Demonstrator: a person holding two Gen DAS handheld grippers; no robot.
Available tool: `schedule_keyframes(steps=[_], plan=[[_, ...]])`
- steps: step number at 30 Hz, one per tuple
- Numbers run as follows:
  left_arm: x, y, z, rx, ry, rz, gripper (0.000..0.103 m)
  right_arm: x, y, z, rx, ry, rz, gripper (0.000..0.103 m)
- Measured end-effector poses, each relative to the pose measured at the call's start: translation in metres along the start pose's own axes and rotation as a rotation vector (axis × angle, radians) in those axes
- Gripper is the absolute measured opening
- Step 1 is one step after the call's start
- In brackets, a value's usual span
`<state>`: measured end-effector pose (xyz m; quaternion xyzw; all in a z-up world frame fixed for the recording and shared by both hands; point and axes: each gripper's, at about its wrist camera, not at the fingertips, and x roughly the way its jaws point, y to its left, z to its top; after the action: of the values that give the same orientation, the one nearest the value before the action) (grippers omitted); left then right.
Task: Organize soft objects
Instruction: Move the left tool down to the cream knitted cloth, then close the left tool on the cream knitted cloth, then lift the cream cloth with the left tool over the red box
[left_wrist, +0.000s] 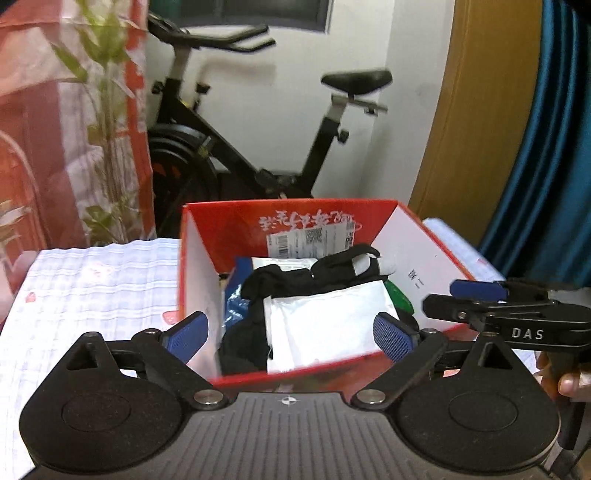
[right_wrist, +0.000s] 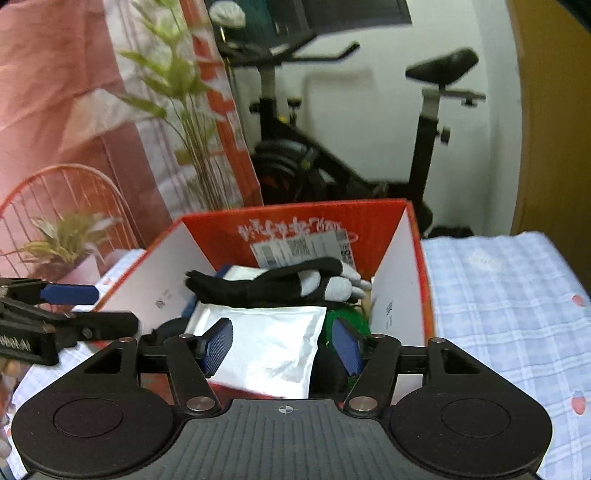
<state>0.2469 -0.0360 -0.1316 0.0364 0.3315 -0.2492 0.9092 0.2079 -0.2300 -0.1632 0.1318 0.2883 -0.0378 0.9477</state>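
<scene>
A red cardboard box (left_wrist: 207, 280) (right_wrist: 417, 258) stands open on a checked cloth. Inside lie a white pouch (left_wrist: 325, 321) (right_wrist: 273, 347), black cloth (left_wrist: 251, 295), a black-and-white glove (right_wrist: 295, 284) (left_wrist: 347, 260), something blue (left_wrist: 231, 295) and something green (right_wrist: 349, 317) (left_wrist: 399, 297). My left gripper (left_wrist: 291, 336) is open and empty, just in front of the box's near wall. My right gripper (right_wrist: 284, 345) is open and empty, above the white pouch at the near wall. Each gripper shows at the other view's edge (left_wrist: 476, 297) (right_wrist: 70, 306).
An exercise bike (left_wrist: 229, 147) (right_wrist: 332, 162) stands behind the box against a white wall. Potted plants (right_wrist: 177, 110) and a red wire chair (right_wrist: 62, 203) stand at the left. The checked cloth (left_wrist: 88, 295) (right_wrist: 509, 314) spreads on both sides of the box. A wooden door (left_wrist: 476, 110) is at the right.
</scene>
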Motion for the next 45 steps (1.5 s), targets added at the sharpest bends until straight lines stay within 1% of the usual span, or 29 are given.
schedule_keyframes(steps=[4,6,9,11,14,18,20,21,22,23,26,28,30,31,34,37,39,40,42,45], plan=[[-0.023,0.006,-0.025,-0.004,-0.04,0.038,0.097,-0.028,0.004,-0.017,-0.012,-0.054,0.018,0.057],[-0.03,0.009,-0.042,-0.023,-0.05,0.064,0.097,-0.039,0.007,-0.028,-0.029,-0.07,0.026,0.057],[-0.032,0.013,-0.066,-0.071,-0.039,0.077,0.097,-0.053,0.012,-0.047,-0.043,-0.103,0.031,0.057],[-0.029,0.014,-0.08,-0.099,-0.028,0.083,0.097,-0.06,0.012,-0.061,-0.026,-0.117,0.032,0.057],[-0.023,0.013,-0.098,-0.107,-0.009,0.099,0.096,-0.06,0.009,-0.083,0.002,-0.097,0.024,0.057],[-0.01,0.012,-0.116,-0.132,0.034,0.101,0.095,-0.052,0.007,-0.112,-0.081,-0.042,-0.032,0.057],[-0.004,0.012,-0.123,-0.123,0.053,0.105,0.091,-0.049,0.002,-0.122,-0.063,-0.023,-0.052,0.057],[-0.002,0.012,-0.125,-0.122,0.062,0.103,0.089,-0.048,-0.002,-0.127,-0.042,-0.018,-0.062,0.057],[0.0,0.013,-0.127,-0.125,0.066,0.093,0.087,-0.046,-0.011,-0.135,0.001,-0.014,-0.091,0.057],[0.0,0.013,-0.129,-0.131,0.067,0.079,0.086,-0.046,-0.011,-0.135,0.001,-0.014,-0.091,0.057],[0.004,0.012,-0.133,-0.138,0.077,0.044,0.082,-0.041,-0.021,-0.144,0.035,-0.004,-0.135,0.057],[0.007,0.011,-0.137,-0.139,0.085,0.025,0.079,-0.039,-0.028,-0.15,0.067,0.0,-0.13,0.058],[0.01,0.01,-0.141,-0.148,0.106,0.004,0.07,-0.035,-0.03,-0.153,0.076,0.001,-0.126,0.059],[0.012,0.011,-0.143,-0.154,0.117,-0.009,0.068,-0.033,-0.031,-0.153,0.079,0.006,-0.119,0.059],[0.016,0.01,-0.147,-0.169,0.121,-0.028,0.067,-0.029,-0.032,-0.155,0.087,0.024,-0.087,0.056],[0.016,0.01,-0.148,-0.169,0.118,-0.041,0.062,-0.03,-0.031,-0.156,0.082,0.021,-0.066,0.047],[0.014,0.011,-0.15,-0.176,0.11,-0.057,0.054,-0.031,-0.03,-0.156,0.08,0.023,-0.046,0.037],[0.012,0.011,-0.151,-0.176,0.103,-0.063,0.051,-0.032,-0.029,-0.155,0.078,0.024,-0.038,0.035],[0.008,0.01,-0.151,-0.177,0.09,-0.073,0.038,-0.032,-0.026,-0.154,0.065,0.027,-0.038,0.029],[0.002,0.006,-0.147,-0.165,0.069,-0.069,0.029,-0.036,-0.02,-0.149,0.036,0.037,-0.037,0.023]])
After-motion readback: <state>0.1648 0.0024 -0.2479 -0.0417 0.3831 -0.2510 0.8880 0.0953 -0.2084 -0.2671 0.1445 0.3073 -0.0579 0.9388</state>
